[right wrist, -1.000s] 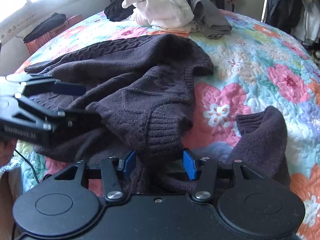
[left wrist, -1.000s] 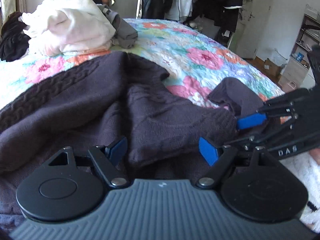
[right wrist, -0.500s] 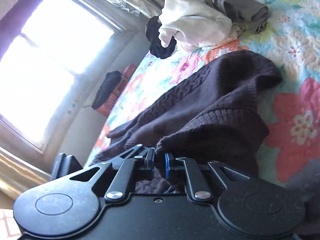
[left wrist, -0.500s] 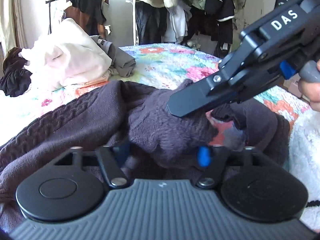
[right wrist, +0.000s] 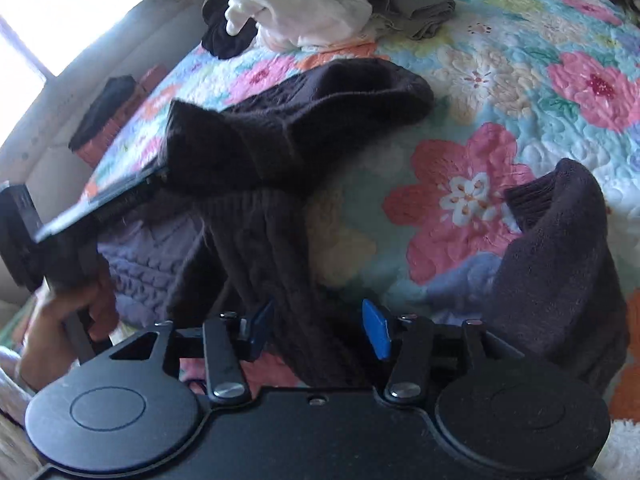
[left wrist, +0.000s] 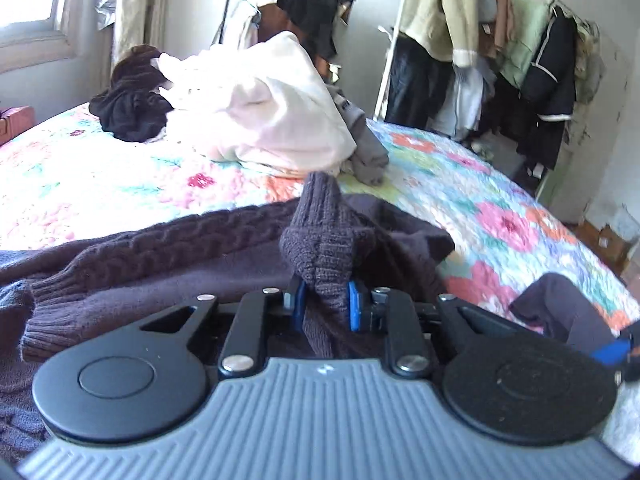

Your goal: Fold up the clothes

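A dark brown cable-knit sweater point(left wrist: 168, 256) lies spread on the floral quilt. My left gripper point(left wrist: 325, 304) is shut on a bunched fold of the sweater and holds it raised above the bed. In the right wrist view the left gripper point(right wrist: 160, 176) shows at the left, lifting the sweater point(right wrist: 288, 136). My right gripper point(right wrist: 318, 326) is open, with hanging sweater knit between its blue pads point(right wrist: 376, 330), not pinched. A sleeve cuff point(right wrist: 560, 216) lies to the right of it.
A pile of white, grey and black clothes point(left wrist: 256, 120) sits at the far side of the bed point(left wrist: 500, 216). A clothes rack with hanging garments point(left wrist: 500, 60) stands behind the bed. A window point(right wrist: 60, 8) is at the left.
My left gripper has closed on a sweater fold and lifted it. My right gripper has let go of the sweater, opened and dropped lower toward the bed's near edge.
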Motion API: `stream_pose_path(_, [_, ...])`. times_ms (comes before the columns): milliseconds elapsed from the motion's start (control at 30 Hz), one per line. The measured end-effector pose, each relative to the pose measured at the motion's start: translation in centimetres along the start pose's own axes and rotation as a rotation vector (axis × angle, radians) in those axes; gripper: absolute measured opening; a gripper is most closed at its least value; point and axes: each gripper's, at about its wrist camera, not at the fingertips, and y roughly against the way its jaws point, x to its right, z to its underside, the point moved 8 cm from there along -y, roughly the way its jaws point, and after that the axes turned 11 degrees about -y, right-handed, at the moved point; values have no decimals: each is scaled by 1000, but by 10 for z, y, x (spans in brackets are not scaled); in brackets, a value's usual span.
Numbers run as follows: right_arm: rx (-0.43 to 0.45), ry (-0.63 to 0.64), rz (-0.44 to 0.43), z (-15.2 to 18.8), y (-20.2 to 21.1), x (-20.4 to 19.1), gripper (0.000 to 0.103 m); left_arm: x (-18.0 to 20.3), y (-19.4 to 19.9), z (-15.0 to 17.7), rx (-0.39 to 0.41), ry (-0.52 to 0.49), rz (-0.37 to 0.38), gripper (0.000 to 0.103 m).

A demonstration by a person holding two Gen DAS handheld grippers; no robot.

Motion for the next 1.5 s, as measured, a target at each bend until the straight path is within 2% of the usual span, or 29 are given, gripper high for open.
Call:
stream_pose_path(33, [-17, 41, 21, 6, -2, -4, 58, -2, 0, -1, 5, 5, -1, 20])
stream_pose_path(100, [-35, 117, 78, 16, -7, -12, 69, -5, 0, -3, 10, 6, -4, 17])
stream_pose_path(200, [-36, 283, 245, 25, -25, -21, 70, -4, -1, -1, -2, 9, -1, 17])
stream_pose_path(267, [-55, 375, 307, 31, -38, -25, 69, -4, 0, 0, -7, 6, -3, 17])
stream_pose_path(300, [-65, 417, 332, 35, -45, -27, 59, -5, 0, 0, -8, 8, -3, 17])
stream_pose_path(333, [-83, 438, 334, 38, -48, -30, 41, -5, 1, 0, -8, 15, -2, 17])
stream_pose_path(367, [-104, 446, 324, 40, -50, -33, 14, -6, 2, 0, -10, 22, 2, 17])
stream_pose_path(433, [-146, 461, 302, 45, -54, -40, 14, -5, 2, 3, -27, 22, 10, 17])
stream_pose_path(500, [-152, 460, 256, 44, -47, -53, 14, 0, 1, 8, -65, -9, 13, 17])
stream_pose_path(567, [-148, 366, 149, 31, -35, -63, 14, 5, 0, 10, -87, -31, 21, 17])
stream_pose_path(667, [-98, 136, -44, -7, -16, -69, 14, 8, 10, 9, -89, -8, 55, 17])
stream_pose_path(767, [-3, -100, -219, -50, 1, -64, 14, 7, 35, 10, -74, 69, 114, 21])
stream_pose_path(833, [42, -213, -311, -71, 9, -61, 14, 10, 50, 10, -60, 97, 149, 22])
stream_pose_path(900, [62, -275, -383, -83, 14, -66, 14, 20, 60, 8, -45, 82, 199, 22])
stream_pose_path(1000, [45, -325, -444, -83, 14, -79, 14, 43, 61, 8, -49, 52, 294, 22])
stream_pose_path(1067, [35, -340, -459, -78, 12, -91, 14, 57, 57, 11, -68, 50, 353, 47])
stream_pose_path(1100, [29, -341, -465, -76, 11, -96, 14, 63, 55, 13, -77, 51, 371, 74])
stream_pose_path(1133, [26, -333, -465, -73, 10, -100, 14, 67, 54, 15, -84, 54, 378, 78])
stream_pose_path(1267, [12, -322, -471, -68, 5, -112, 14, 75, 50, 19, -86, 75, 375, 79])
stream_pose_path(1333, [-3, -338, -503, -67, 3, -115, 14, 73, 44, 19, -79, 125, 366, 87])
stream_pose_path(1400, [-16, -354, -533, -64, 1, -118, 14, 71, 35, 21, -87, 189, 371, 88])
stream_pose_path(1467, [-10, -351, -549, -62, 3, -120, 14, 69, 26, 24, -100, 224, 381, 86])
stream_pose_path(1500, [1, -336, -552, -61, 5, -120, 14, 70, 22, 26, -106, 215, 380, 79])
